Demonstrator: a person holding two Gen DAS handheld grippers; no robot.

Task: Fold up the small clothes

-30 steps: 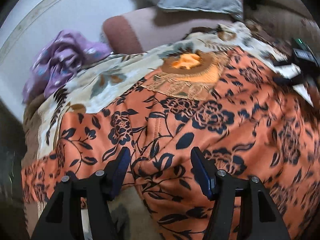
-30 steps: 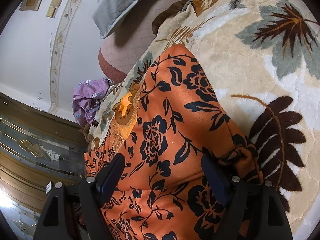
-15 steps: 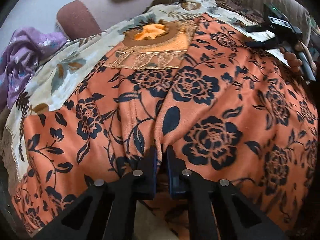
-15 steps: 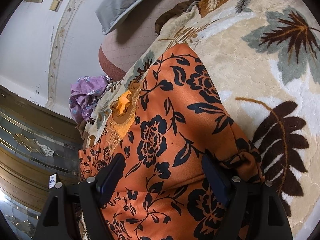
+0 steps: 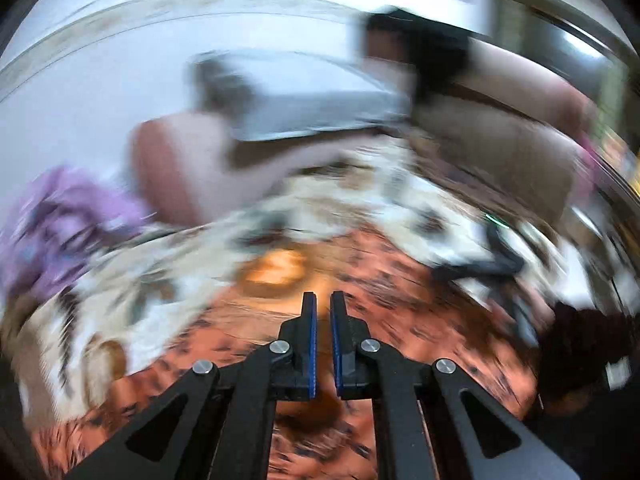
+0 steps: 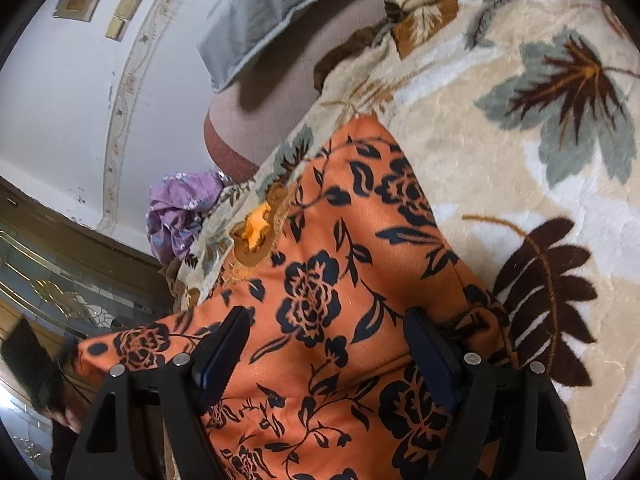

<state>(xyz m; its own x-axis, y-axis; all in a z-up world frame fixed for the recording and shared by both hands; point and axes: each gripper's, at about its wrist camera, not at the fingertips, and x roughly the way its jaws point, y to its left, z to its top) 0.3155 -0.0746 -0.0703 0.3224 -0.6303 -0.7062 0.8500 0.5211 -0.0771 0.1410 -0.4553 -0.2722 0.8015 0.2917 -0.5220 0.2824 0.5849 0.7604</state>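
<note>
An orange garment with black flowers (image 6: 336, 280) lies spread on a cream leaf-patterned blanket (image 6: 500, 184). In the blurred left wrist view the garment (image 5: 400, 320) fills the lower half. My left gripper (image 5: 323, 300) has its jaws nearly together; its lower edge looks lifted, but blur hides whether cloth is pinched. My right gripper (image 6: 326, 344) is open, its fingers straddling the garment near its right edge and resting low on the cloth.
A crumpled purple garment (image 6: 180, 208) lies at the blanket's far left, also in the left wrist view (image 5: 68, 224). A grey pillow (image 6: 276, 12) leans on the pink-brown sofa arm (image 6: 228, 144). The right gripper shows in the left wrist view (image 5: 496, 264).
My left gripper closed on the garment's near edge half a second ago and has now swung upward fast, blurring the view. The right gripper has stayed open and nearly still.
</note>
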